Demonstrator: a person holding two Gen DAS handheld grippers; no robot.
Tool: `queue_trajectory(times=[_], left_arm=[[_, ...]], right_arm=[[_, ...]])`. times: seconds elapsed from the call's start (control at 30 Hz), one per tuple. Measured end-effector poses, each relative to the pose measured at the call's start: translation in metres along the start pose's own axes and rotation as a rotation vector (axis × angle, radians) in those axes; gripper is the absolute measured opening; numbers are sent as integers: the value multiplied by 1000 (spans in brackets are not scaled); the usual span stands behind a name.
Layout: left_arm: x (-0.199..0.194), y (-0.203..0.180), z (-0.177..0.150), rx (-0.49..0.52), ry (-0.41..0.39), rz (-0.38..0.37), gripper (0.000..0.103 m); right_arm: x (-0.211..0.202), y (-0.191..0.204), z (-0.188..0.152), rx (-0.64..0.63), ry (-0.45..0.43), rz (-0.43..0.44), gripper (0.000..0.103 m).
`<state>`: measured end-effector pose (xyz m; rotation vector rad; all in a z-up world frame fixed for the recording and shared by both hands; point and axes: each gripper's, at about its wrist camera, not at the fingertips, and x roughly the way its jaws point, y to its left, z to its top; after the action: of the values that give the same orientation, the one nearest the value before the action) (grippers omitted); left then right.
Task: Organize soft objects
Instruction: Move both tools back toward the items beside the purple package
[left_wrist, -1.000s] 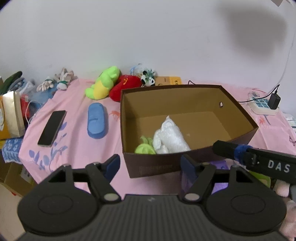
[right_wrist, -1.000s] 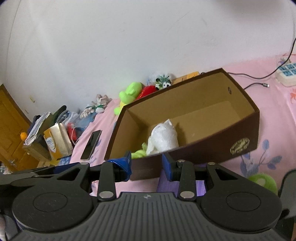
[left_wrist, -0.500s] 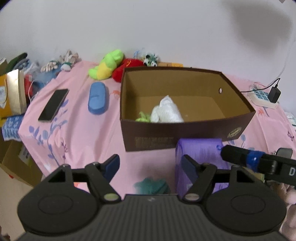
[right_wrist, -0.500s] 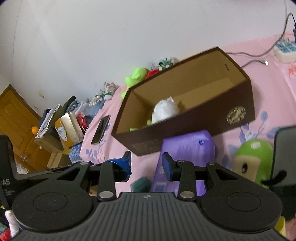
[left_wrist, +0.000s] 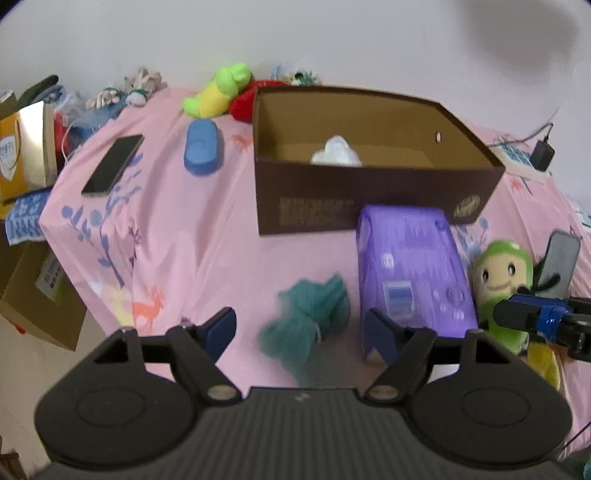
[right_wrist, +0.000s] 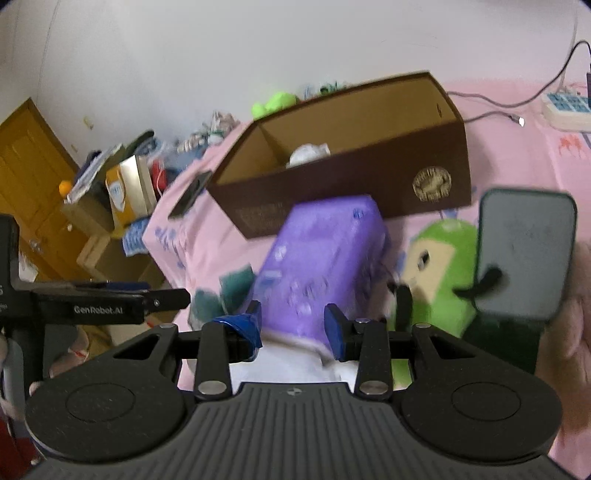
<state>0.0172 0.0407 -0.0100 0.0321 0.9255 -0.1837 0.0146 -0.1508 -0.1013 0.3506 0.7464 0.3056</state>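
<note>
Since the earlier frames both grippers have drawn back from the brown box (left_wrist: 373, 199) and dipped, so the purple pack (left_wrist: 410, 273), the teal scrap of cloth (left_wrist: 310, 317) and the green doll (left_wrist: 502, 280), all in front of the box, now show on the pink sheet (left_wrist: 177, 229).

The left gripper (left_wrist: 301, 330) hovers over the teal cloth with its jaws wide apart; they have just opened a little further and hold nothing. The right gripper (right_wrist: 293, 325) stands with a narrower gap, its fingers either side of the near end of the purple pack (right_wrist: 317, 258); blur hides whether the pads touch it.

Left of the box, a broad strip of bare sheet runs to the bed's edge, where a phone (left_wrist: 112, 164) lies near the drop. A blue case (left_wrist: 202, 149) lies just left of the box's far corner. Behind the box, against the wall, sit a green and yellow toy (left_wrist: 218, 94) and a red one (left_wrist: 245, 105). Right of the box, a power strip (left_wrist: 517, 160) with a charger rests near the bed's far side. The purple pack touches the box's front wall; the doll is just right of the pack.

Inside the box only a white bundle (left_wrist: 336, 151) shows above the front wall, towards its left half.
</note>
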Motion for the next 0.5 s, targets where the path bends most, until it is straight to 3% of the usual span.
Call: queue_trajectory(times=[0.13, 0.3, 0.5], left_arm=[[-1, -2, -13, 14, 18, -61, 81], [-10, -12, -28, 67, 10, -167, 95], [-22, -36, -41, 207, -17, -279, 96]], right_arm=[[-2, -9, -11, 20, 40, -8, 21], [-8, -25, -22, 72, 94, -3, 21], [-18, -47, -34, 163, 152, 32, 21]])
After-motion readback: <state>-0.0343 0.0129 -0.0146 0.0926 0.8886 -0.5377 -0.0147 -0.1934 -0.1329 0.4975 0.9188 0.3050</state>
